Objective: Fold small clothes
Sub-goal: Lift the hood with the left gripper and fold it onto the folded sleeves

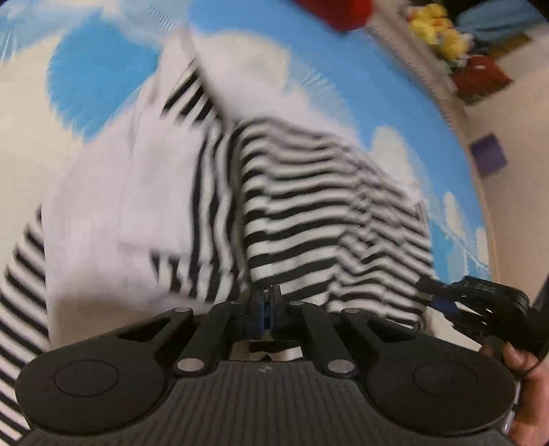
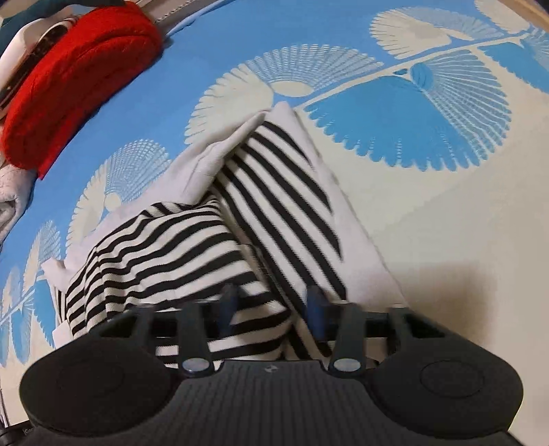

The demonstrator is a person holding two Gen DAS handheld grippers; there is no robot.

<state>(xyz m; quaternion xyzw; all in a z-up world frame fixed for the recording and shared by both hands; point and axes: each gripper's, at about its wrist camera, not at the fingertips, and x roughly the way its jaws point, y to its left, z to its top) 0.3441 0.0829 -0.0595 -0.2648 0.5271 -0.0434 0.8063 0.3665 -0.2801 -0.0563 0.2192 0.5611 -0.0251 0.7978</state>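
A small black-and-white striped garment [image 1: 308, 212] with plain white panels lies partly folded on a blue and cream patterned mat [image 1: 103, 68]. My left gripper [image 1: 264, 302] is shut on the striped garment's near edge, and the view is blurred by motion. My right gripper [image 1: 456, 302] shows at the right edge of the left wrist view, at the garment's side. In the right wrist view my right gripper [image 2: 272, 305] is open, its blue-tipped fingers [image 2: 228, 305] astride the striped garment [image 2: 164, 240], which rests on the mat [image 2: 411, 188].
A folded red knit [image 2: 75, 75] lies at the mat's far left beside a white cloth [image 2: 13, 202]. The red knit [image 1: 336, 13], yellow flowers [image 1: 439, 31], a red box [image 1: 480, 79] and a purple block [image 1: 487, 154] sit past the mat's edge.
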